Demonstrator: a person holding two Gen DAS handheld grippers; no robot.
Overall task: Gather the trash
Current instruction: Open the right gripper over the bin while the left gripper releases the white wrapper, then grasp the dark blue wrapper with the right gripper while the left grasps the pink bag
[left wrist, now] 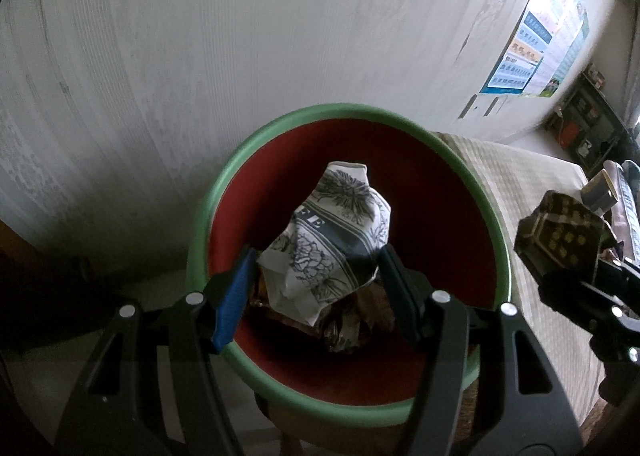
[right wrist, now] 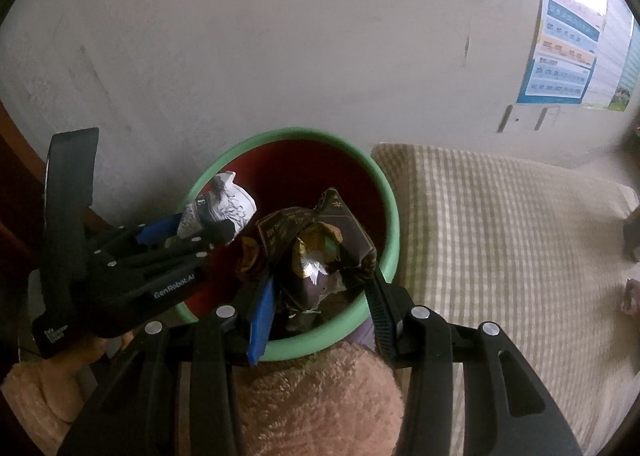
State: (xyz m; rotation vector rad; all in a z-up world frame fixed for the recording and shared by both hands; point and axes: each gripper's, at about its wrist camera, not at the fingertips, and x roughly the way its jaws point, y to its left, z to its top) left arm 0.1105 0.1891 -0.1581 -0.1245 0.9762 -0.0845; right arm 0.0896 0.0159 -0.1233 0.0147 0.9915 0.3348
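Green-rimmed bin [left wrist: 208,212] between wall [left wrist: 200,36] and bed [right wrist: 500,224]

Bin [left wrist: 494,224] against wall [left wrist: 240,36], bed [left wrist: 532,192] to its right. Left tool [left wrist: 316,288] over bin, paper wad [left wrist: 332,240] between its fingers. Right tool [right wrist: 320,296] beside it, wrapper [right wrist: 320,240] between fingers, above bin's near rim. Poster [left wrist: 536,44] on wall, right.

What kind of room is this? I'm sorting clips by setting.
Probably a lived-in room at home: a checked bed or sofa cover, a poster on a plain wall, and a green-rimmed bin for trash.
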